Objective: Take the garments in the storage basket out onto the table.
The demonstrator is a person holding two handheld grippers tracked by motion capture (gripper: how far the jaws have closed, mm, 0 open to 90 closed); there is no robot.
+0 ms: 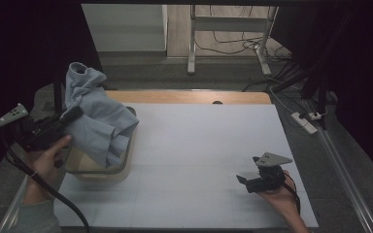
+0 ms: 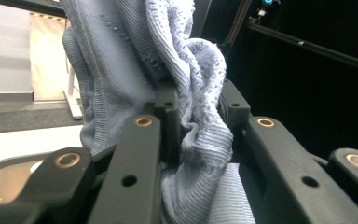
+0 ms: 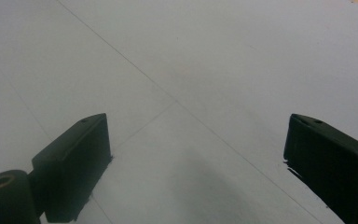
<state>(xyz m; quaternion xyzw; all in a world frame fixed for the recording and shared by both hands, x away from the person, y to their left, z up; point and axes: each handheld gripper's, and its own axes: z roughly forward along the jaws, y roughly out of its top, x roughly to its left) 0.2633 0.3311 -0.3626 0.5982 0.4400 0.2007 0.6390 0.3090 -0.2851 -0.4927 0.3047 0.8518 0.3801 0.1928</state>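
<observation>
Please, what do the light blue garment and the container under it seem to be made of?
The light blue garment, pinched in the left tongs, looks like soft matte knit fabric: ribbed rows and small openwork holes show in the left gripper view. The container looks like translucent plastic, pale with a smooth rounded rim, though the dim light leaves this uncertain.

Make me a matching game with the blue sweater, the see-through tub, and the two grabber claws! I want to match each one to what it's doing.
Things:
1. blue knit sweater
2. clear tub
3. left gripper
4. right gripper

States:
A. open, low over the white table sheet, holding nothing
B. sits at the sheet's left edge, under the hanging cloth
C. shut on the cloth
D. lifted up, drooping down over the tub

Pairs: 1-D, 2-B, 3-C, 4-A
</observation>
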